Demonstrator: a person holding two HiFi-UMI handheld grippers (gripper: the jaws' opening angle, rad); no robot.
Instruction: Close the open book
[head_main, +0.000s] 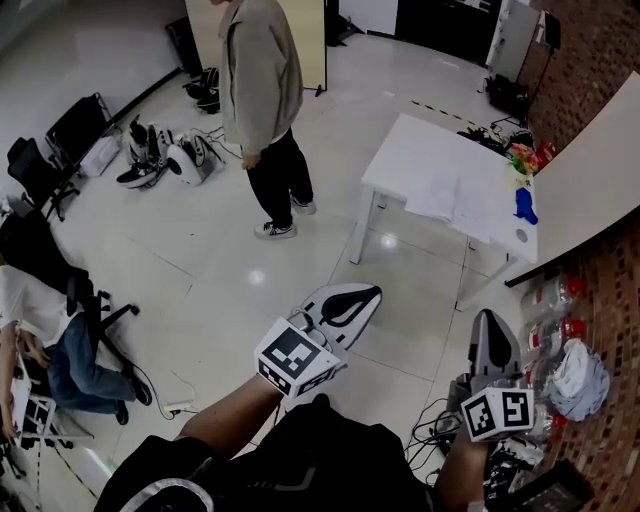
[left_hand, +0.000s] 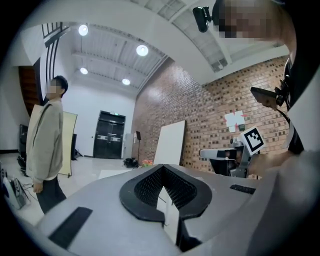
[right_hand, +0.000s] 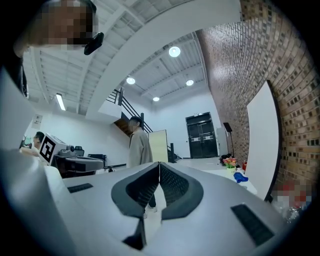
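Tongs both pressed fully together and empty: left tongs (head_main: 362, 293), right tongs (head_main: 487, 320), well short of the white rectangular table (head_main: 410, 150). White open book (head_main: 462, 203) apparently flat on that table, toward its right end. Nothing closed yet; left to do: approaching, folding it shut.

The white sheets (head_main: 455, 200) on the bench (head_main: 410, 150) are too small to read as a book, and the top edge cuts off the head of the standing person (head_main: 262, 90).
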